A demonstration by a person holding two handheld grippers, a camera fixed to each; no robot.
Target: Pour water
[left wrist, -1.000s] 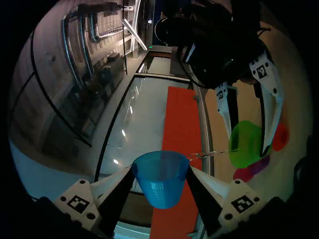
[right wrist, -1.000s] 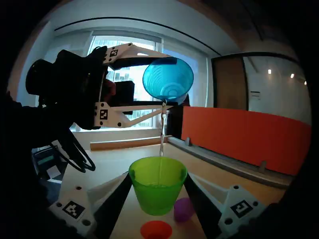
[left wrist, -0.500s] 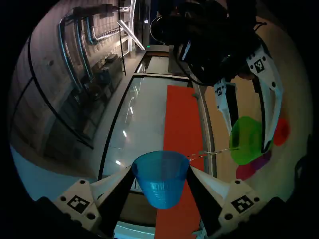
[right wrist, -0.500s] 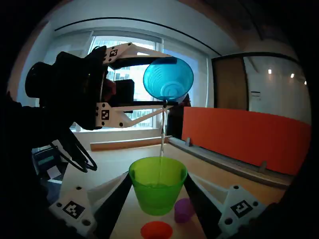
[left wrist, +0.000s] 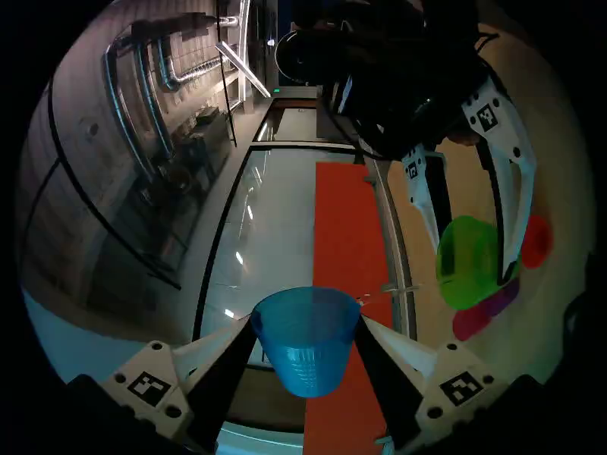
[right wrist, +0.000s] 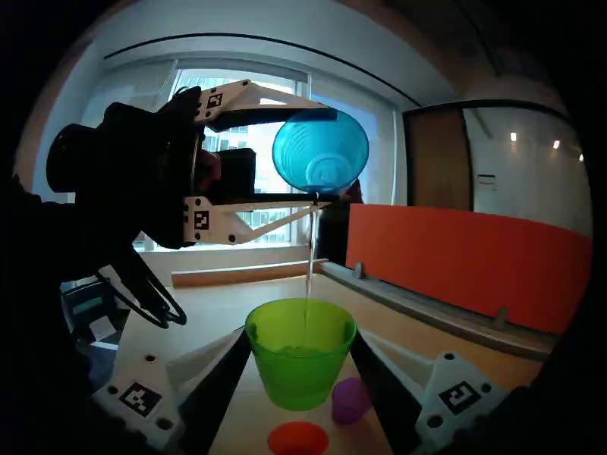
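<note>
My left gripper [left wrist: 305, 345] is shut on a translucent blue cup [left wrist: 306, 340], tipped over on its side. In the right gripper view that blue cup [right wrist: 320, 152] hangs high with its mouth toward me, and a thin stream of water [right wrist: 309, 250] falls from its rim. The stream lands in a green cup [right wrist: 300, 352] held upright by my right gripper [right wrist: 300, 356], which is shut on it. Water shows in the green cup's bottom. In the left gripper view the green cup [left wrist: 467, 262] sits between the right gripper's white fingers [left wrist: 518, 174].
A wooden table [right wrist: 228, 311] lies under the cups, with a purple cup [right wrist: 349, 400] and a red-orange cup [right wrist: 297, 438] on it. An orange partition [right wrist: 470, 258] runs along the table's right side. Windows [right wrist: 250, 144] stand behind. A person's dark sleeve [right wrist: 68, 250] holds the left gripper.
The blue cup has tipped a little further and the water keeps running. The level in the green cup has risen slightly. The right gripper holds still.
</note>
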